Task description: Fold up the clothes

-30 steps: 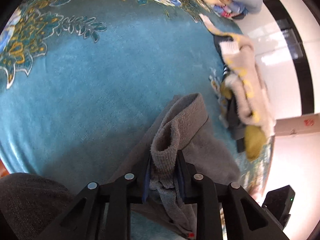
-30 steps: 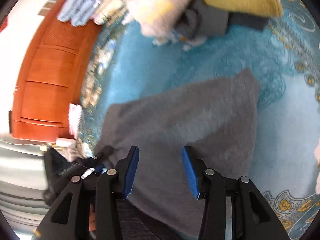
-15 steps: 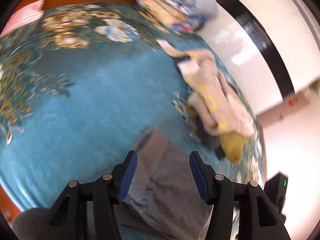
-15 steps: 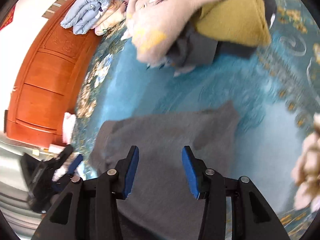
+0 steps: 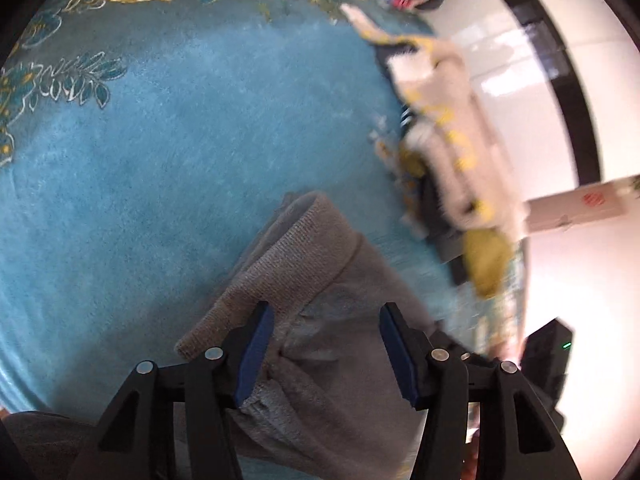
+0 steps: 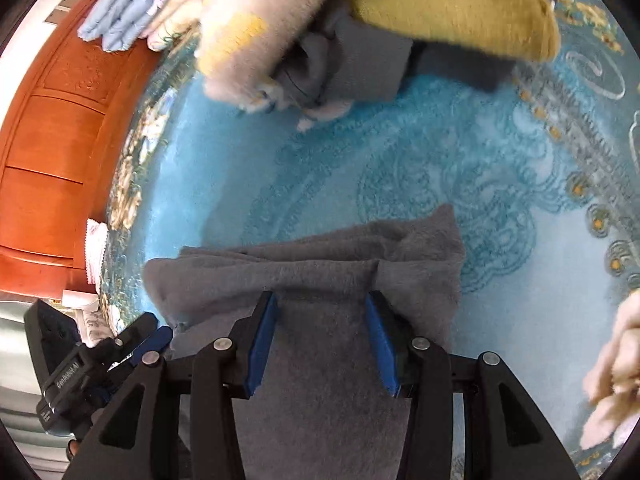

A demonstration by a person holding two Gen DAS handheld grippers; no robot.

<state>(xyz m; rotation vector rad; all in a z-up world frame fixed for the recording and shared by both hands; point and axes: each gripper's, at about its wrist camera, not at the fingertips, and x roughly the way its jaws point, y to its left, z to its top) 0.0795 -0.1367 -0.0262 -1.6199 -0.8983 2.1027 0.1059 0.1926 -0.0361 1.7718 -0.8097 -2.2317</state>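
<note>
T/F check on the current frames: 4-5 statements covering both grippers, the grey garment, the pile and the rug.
1. The left gripper is clamped on the grey garment. False: its jaws stand open, with the cloth lying between them.
2. The right gripper is open above the grey garment. True.
3. The garment lies on a blue patterned rug. True.
4. The pile of clothes holds only grey items. False: a mustard-yellow piece and a fluffy cream one are in it.
5. A ribbed cuff of the garment shows in the left wrist view. True.
</note>
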